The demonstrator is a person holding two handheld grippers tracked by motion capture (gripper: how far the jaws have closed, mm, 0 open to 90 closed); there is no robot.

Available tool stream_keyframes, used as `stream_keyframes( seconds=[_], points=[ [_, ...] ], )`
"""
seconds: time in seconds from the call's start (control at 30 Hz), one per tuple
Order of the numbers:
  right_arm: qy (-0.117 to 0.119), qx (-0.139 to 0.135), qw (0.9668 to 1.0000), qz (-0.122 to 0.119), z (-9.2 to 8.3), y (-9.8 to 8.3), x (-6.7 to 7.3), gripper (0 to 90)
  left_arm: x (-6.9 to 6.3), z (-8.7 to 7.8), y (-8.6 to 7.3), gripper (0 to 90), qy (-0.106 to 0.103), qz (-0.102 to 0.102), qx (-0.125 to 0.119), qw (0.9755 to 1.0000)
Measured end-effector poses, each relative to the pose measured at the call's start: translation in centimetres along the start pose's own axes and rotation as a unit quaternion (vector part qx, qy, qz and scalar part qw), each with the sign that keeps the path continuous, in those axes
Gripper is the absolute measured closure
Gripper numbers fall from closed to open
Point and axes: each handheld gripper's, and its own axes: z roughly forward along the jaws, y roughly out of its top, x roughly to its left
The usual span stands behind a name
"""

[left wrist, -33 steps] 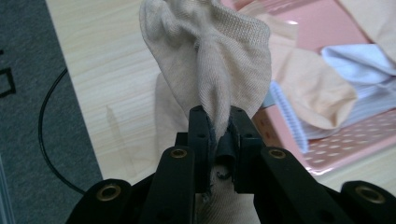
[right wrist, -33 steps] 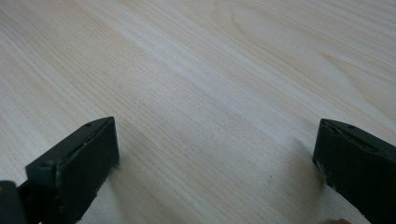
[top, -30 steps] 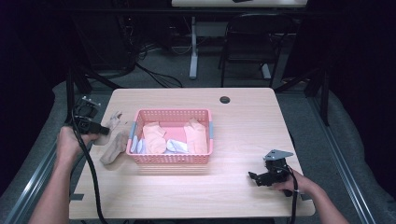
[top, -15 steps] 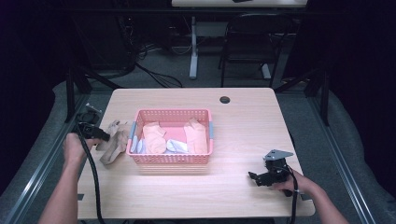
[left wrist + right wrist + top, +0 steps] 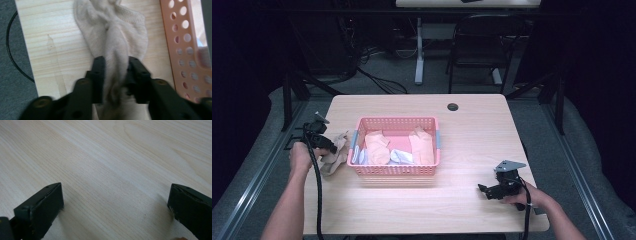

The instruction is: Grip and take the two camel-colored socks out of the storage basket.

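Note:
A beige sock (image 5: 335, 154) lies crumpled on the table just left of the pink basket (image 5: 397, 120). In the left gripper view the sock (image 5: 112, 32) spreads over the wood, and a fold of it runs up between the jaws of my left gripper (image 5: 115, 62). Those jaws have just been opening and now stand slightly apart, loose around the fold. In the high view my left gripper (image 5: 332, 148) is low over the sock. My right gripper (image 5: 482, 190) rests near the table's front right, wide open (image 5: 115, 202) over bare wood.
The basket (image 5: 185, 50) holds peach socks (image 5: 377, 146) and white socks (image 5: 401, 156). A round cable hole (image 5: 452, 106) lies at the back of the table. The table's left edge is close to the left hand. A chair and desk legs stand beyond the table.
My left gripper has sunk toward the table with the sock, which now lies on the wood beside the basket. The right gripper has stayed where it was.

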Motion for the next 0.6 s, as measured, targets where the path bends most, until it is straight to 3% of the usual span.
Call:
stream_keyframes(
  seconds=[0.13,0.23,0.43,0.6],
  points=[
    [0.0,0.0,1.0,0.0,0.0,0.0,0.0,0.0,0.1,-0.9,-0.3,38.8,0.01,-0.007,-0.018,0.9998],
    [0.0,0.0,1.0,0.0,0.0,0.0,0.0,0.0,0.0,-2.4,-0.9,22.7,0.015,0.003,-0.029,0.9995],
    [0.0,0.0,1.0,0.0,0.0,0.0,0.0,0.0,-0.9,-4.3,-1.9,14.6,0.013,0.021,-0.05,0.9985],
    [0.0,0.0,1.0,0.0,0.0,0.0,0.0,0.0,-2.4,-5.3,-3.3,10.7,0.025,0.046,-0.067,0.9964]
  ],
)
